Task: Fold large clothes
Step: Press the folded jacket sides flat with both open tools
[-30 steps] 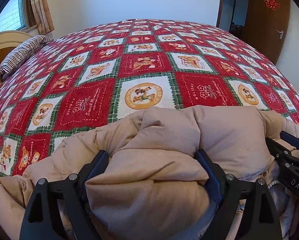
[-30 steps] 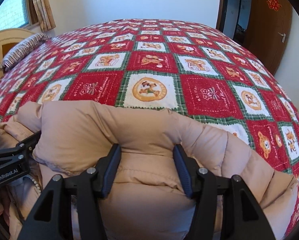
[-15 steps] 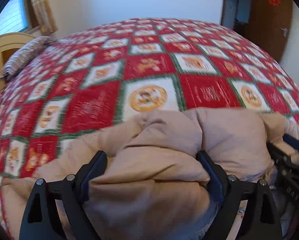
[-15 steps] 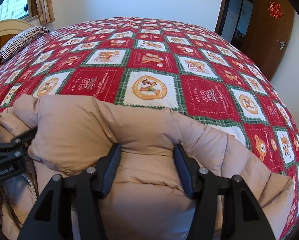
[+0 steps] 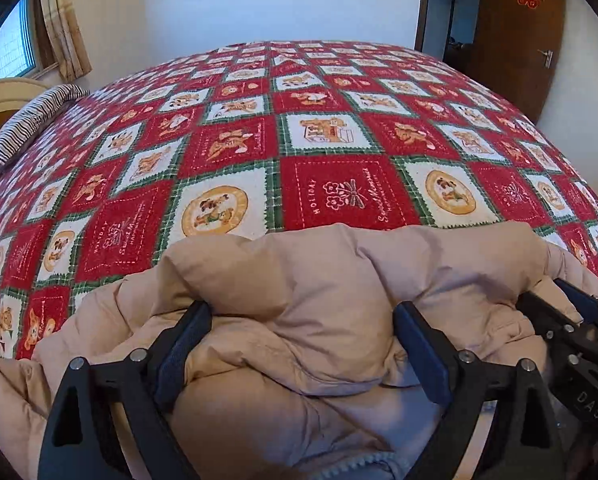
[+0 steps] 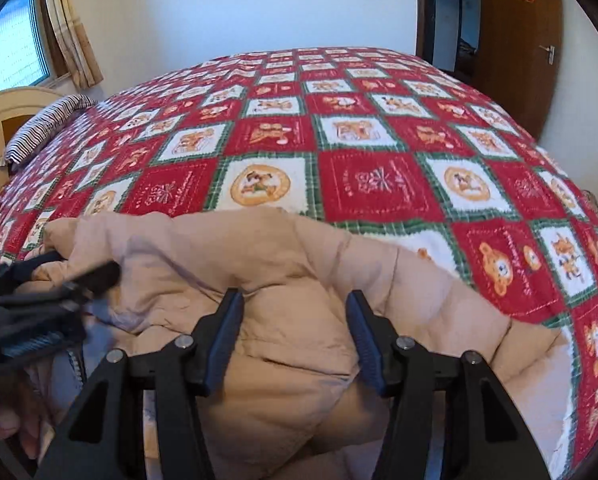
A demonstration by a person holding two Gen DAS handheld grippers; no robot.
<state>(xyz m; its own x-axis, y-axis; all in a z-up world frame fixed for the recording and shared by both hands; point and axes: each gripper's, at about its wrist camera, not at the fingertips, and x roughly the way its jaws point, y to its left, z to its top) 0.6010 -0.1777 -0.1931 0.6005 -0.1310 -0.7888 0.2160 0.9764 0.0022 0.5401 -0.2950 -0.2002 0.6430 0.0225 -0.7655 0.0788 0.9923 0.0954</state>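
Observation:
A beige puffer jacket (image 5: 339, 280) lies bunched at the near edge of the bed, its pale lining (image 5: 379, 412) showing underneath. My left gripper (image 5: 301, 312) straddles a thick fold of it. Its jaws are opening, and the fabric between them sags loose, with a gap at the right pad. My right gripper (image 6: 295, 300) is shut on another fold of the jacket (image 6: 299, 264), which bulges between the blue pads (image 6: 227, 328). Each gripper shows in the other's view: the right gripper (image 5: 571, 320) at the right edge, the left gripper (image 6: 59, 280) blurred at the left.
A red, white and green patchwork blanket (image 5: 339, 140) covers the whole bed beyond the jacket. A striped pillow (image 5: 31, 120) lies against the cream headboard (image 6: 7, 112) at far left. A brown door (image 5: 511, 32) stands at back right, a curtained window (image 6: 15, 48) at back left.
Both grippers have shifted to the right along the bed's near edge with the jacket. The left jaws have widened and the fold between them has gone slack. The right grip is unchanged.

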